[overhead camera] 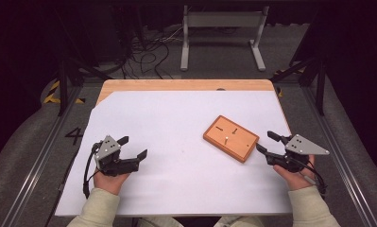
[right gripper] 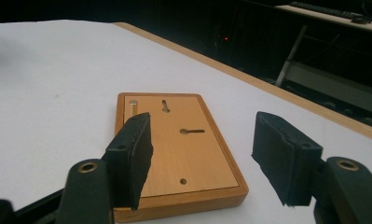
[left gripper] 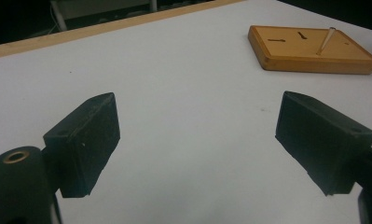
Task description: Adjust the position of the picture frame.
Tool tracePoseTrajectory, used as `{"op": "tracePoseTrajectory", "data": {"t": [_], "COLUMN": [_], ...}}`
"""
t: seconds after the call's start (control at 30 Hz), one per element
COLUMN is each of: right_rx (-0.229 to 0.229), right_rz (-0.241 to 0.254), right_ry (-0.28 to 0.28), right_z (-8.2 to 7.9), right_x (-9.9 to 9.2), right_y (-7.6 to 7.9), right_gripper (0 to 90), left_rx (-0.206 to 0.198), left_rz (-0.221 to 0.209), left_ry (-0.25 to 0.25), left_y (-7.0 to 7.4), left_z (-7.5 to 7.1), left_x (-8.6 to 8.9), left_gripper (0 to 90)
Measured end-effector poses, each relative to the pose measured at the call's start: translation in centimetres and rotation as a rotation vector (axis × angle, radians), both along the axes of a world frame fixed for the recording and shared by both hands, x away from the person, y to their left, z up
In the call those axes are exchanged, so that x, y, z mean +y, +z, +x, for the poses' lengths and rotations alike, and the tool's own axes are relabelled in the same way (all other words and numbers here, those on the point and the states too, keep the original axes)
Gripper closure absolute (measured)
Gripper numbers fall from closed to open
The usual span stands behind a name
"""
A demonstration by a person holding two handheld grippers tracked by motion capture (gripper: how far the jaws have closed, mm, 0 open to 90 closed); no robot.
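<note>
A white sheet covers the desk (overhead camera: 176,85); cables and a grey stand lie on the floor beyond. The wooden block (overhead camera: 231,137) lies flat at right of centre, a pin (overhead camera: 227,139) standing upright in it. The right gripper (overhead camera: 267,143) sits just beside the block, jaws wide and empty. The left gripper (overhead camera: 132,147) rests well apart, jaws wide and empty. No grasp has begun; nothing obstructs the approach.
</note>
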State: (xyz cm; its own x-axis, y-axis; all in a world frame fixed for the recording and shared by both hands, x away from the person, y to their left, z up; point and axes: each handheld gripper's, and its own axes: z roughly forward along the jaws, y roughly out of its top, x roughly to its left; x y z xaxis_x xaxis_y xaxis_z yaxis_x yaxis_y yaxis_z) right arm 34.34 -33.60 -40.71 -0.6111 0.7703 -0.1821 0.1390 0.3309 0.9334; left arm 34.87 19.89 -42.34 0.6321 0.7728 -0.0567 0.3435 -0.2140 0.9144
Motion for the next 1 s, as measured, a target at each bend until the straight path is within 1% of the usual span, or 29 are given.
{"op": "tracePoseTrajectory", "data": {"t": [0.03, 0.07, 0.13, 0.23, 0.33, 0.5, 0.67, 0.73, 0.8, 0.83, 0.9, 0.93, 1.0], "right_rx": [0.01, 0.023, 0.068, 0.088, 0.09, 0.081, 0.086, 0.094, 0.108, 0.108, 0.128, 0.146, 0.156], "right_rz": [-0.001, -0.002, 0.01, 0.012, -0.001, -0.006, 0.0, -0.006, -0.002, -0.002, -0.003, -0.001, -0.004], "right_ry": [0.002, 0.004, 0.003, 0.001, 0.012, 0.008, 0.003, 0.0, -0.005, -0.005, -0.006, 0.0, -0.002], "right_z": [0.0, 0.1, 0.4, 0.7, 1.0, 1.5, 2.1, 2.6, 3.0, 3.0, 3.6, 4.1, 4.6], "right_x": [0.1, 0.1, 0.1, 0.3, 0.6, 0.8, 0.7, 0.7, 0.7, 0.7, 0.7, 0.7, 0.6], "right_y": [0.0, 0.2, 0.5, 0.9, 1.3, 2.1, 2.8, 3.0, 3.2, 3.2, 3.3, 3.3, 3.3], "right_gripper": [39.7, 42.7, 45.8, 47.7, 48.6, 47.5, 46.1, 46.0, 46.6, 46.6, 48.4, 49.8, 51.5], "left_rx": [0.005, 0.005, 0.003, 0.005, 0.006, 0.009, 0.008, 0.008, 0.009, 0.009, 0.011, 0.01, 0.014], "left_rz": [-0.001, -0.003, 0.005, 0.012, 0.01, 0.009, 0.011, 0.015, 0.017, 0.017, 0.018, 0.018, 0.017], "left_ry": [-0.002, -0.001, -0.002, -0.004, -0.002, 0.002, 0.004, 0.003, 0.004, 0.004, 0.01, 0.013, 0.018], "left_y": [0.0, 0.0, 0.0, 0.0, -0.1, 0.0, -0.1, -0.1, -0.1, -0.1, -0.1, -0.1, -0.1], "left_z": [0.0, 0.0, 0.0, 0.0, 0.0, 0.1, 0.1, 0.1, 0.1, 0.1, 0.1, 0.1, 0.1], "left_x": [0.0, -0.1, -0.2, -0.4, -0.3, -0.2, -0.2, -0.2, -0.2, -0.2, -0.2, -0.2, -0.2], "left_gripper": [14.0, 14.0, 14.0, 14.0, 14.1, 14.1, 14.1, 14.2, 14.2, 14.2, 14.3, 14.4, 14.4]}}
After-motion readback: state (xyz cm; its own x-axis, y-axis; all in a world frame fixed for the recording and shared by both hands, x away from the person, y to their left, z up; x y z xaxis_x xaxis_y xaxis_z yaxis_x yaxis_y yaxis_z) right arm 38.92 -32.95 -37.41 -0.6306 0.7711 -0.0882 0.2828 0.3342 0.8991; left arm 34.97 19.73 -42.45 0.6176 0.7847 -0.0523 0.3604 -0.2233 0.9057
